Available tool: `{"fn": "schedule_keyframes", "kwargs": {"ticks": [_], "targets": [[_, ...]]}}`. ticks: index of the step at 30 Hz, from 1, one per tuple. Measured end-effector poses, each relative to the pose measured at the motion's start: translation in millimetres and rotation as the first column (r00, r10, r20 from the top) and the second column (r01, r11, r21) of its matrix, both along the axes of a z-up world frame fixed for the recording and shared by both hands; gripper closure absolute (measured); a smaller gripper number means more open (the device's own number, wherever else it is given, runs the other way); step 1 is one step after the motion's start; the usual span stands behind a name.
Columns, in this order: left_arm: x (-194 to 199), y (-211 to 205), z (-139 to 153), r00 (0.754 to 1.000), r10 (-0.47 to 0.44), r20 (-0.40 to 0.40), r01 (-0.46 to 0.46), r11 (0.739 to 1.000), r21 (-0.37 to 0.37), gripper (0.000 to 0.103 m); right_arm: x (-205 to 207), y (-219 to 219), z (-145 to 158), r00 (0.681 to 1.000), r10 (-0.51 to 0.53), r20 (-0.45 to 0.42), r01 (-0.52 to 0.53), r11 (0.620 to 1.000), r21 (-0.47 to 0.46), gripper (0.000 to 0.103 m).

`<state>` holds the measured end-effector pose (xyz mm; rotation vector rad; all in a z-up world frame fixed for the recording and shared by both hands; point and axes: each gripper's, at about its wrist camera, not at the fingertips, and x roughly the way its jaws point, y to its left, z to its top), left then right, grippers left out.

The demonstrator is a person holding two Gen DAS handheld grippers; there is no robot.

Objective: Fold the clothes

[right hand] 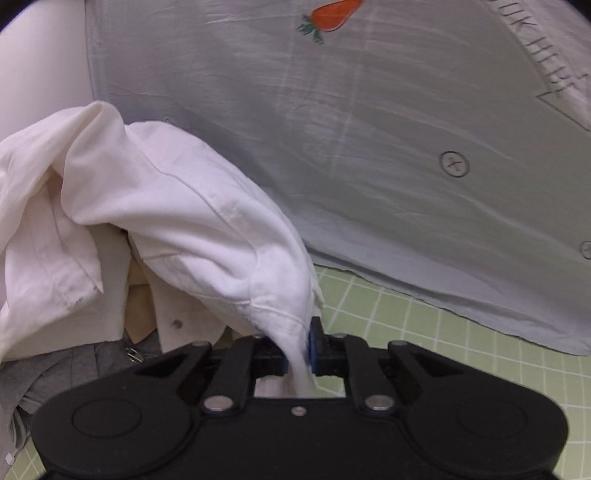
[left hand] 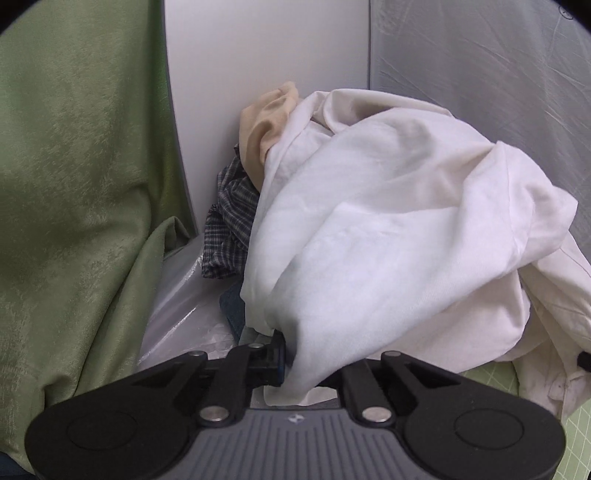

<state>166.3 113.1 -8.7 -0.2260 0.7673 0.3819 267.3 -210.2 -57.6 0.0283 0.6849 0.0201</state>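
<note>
I am finding the left hand-held gripper [left hand: 295,354] clamping a fold of the white garment [left hand: 388,229]; the cloth is draping over its right finger and hiding it, while the left finger [left hand: 271,356] is pressing against the fabric. I am finding the right hand-held gripper [right hand: 299,347] clamped as well, its blue-padded fingers [right hand: 315,345] pinching a seamed edge of the same white garment [right hand: 166,206], which is running down between them.

From the left wrist view, the garment is rising in a loose mound just beyond the gripper, filling the centre and right. Behind it on the left, a dark plaid garment [left hand: 232,218] and a tan cloth [left hand: 269,118] are lying against a white panel [left hand: 258,48]. A green curtain [left hand: 81,184] is hanging on the far left, and clear plastic sheeting [left hand: 184,306] is lying below the plaid piece.

From the right wrist view, the garment is stretching up and to the left. A grey garment [right hand: 66,373] is lying near left beneath it. The desk, under a green gridded mat [right hand: 424,332], is showing on the right, and a pale grey sheet [right hand: 369,147] printed with a carrot [right hand: 332,14] is standing behind.
</note>
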Motion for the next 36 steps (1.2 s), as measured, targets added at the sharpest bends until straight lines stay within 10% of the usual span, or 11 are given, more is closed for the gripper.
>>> {"fn": "schedule_keyframes", "kwargs": {"ticks": [12,26,36], "targets": [[-67,-82,13,0.986,-0.169,0.013,0.168,0.985,0.034,0.094,-174,-166,19,0.909,-0.406,0.094,0.415,0.903,-0.111,0.093],[-199,-303,-66,0.828,-0.523,-0.204,0.491,0.851,-0.188,0.091,-443,-409,10,0.589,-0.808,0.004,0.79,0.574,-0.218,0.092],[-189,-304,-48,0.887,-0.405,-0.223,0.346,0.901,-0.262,0.068,-464,-440,-5,0.62,-0.749,-0.234,0.723,0.661,-0.202,0.065]]}}
